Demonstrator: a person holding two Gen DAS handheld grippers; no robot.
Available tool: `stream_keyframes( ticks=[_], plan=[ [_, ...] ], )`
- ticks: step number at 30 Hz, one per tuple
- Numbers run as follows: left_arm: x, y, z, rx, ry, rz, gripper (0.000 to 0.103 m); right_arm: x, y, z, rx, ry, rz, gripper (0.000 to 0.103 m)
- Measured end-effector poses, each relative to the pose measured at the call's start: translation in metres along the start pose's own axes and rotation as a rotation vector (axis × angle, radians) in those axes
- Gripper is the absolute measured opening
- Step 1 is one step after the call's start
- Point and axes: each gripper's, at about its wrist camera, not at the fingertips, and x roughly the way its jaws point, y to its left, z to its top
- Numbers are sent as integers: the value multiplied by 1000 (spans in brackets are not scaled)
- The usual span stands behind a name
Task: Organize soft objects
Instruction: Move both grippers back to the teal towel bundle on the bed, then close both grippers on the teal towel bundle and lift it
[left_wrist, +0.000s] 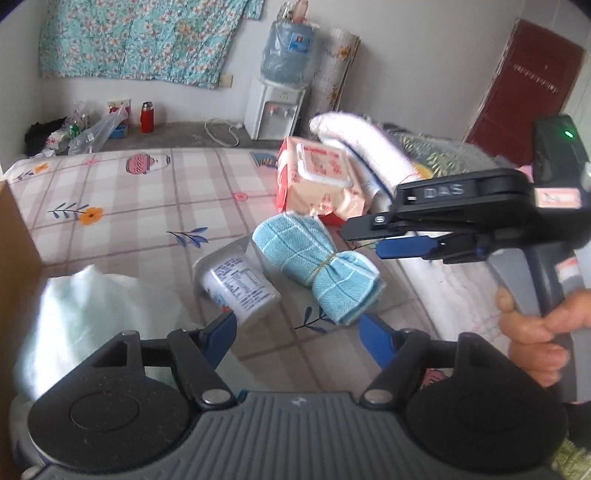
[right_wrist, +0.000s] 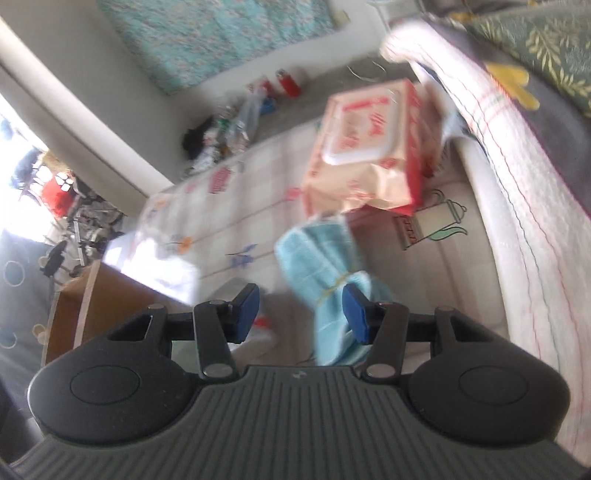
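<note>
The bundled blue cloth (left_wrist: 317, 269) lay mid-frame on the checked bedsheet (left_wrist: 129, 206), below the wipes pack (left_wrist: 317, 181). Both the left gripper (left_wrist: 297, 325) and right gripper (right_wrist: 301, 314) stood apart, empty. A sound grab would probably centre the pads near its rubber band (left_wrist: 325, 264) before closing.

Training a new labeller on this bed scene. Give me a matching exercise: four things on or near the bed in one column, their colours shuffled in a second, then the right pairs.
Things:
1. bundled cloth tied with a rubber band
2. wipes pack
3. flask on the ledge
4. door

Colours:
A. dark red-brown
B. light blue
C. bright red with a dark cap
D. peach with red print and a white flip lid

Pairs: 1-B, 2-D, 3-C, 4-A
</note>
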Motion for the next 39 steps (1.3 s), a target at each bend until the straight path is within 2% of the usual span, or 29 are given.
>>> stream_keyframes(
  ticks=[3, 5, 10, 13, 19, 23, 25, 30, 34, 36, 39],
  plan=[
    [12, 1, 0, -22, 32, -12, 66, 33, -15, 8, 10, 38, -36, 49],
    [17, 1, -1, -22, 45, -10, 66, 48, -24, 9, 20, 54, -57, 49],
    [22, 1, -7, -20, 90, -47, 65, 54, -37, -2, 48, 78, -42, 24],
    [23, -4, -11, -13, 115, -84, 66, 48, -39, -15, 61, 92, -40, 22],
    [12, -14, -23, 32, 141, -151, 67, 25, -47, -50, 154, 156, -5, 21],
    [7, -22, -34, 53, 190, -192, 67, 2, -50, -79, 215, 202, 17, 24],
    [7, -28, -37, 74, 203, -187, 67, -7, -52, -86, 248, 199, 34, 30],
    [23, -39, -35, 84, 238, -165, 64, -14, -52, -83, 251, 122, 20, 46],
    [40, -44, -34, 64, 275, -160, 53, 8, -52, -84, 267, 171, 40, 49],
    [46, -45, -35, 60, 289, -141, 48, 14, -51, -87, 271, 186, 77, 49],
    [44, -48, -35, 63, 279, -128, 39, 13, -45, -89, 257, 170, 90, 44]
  ],
)
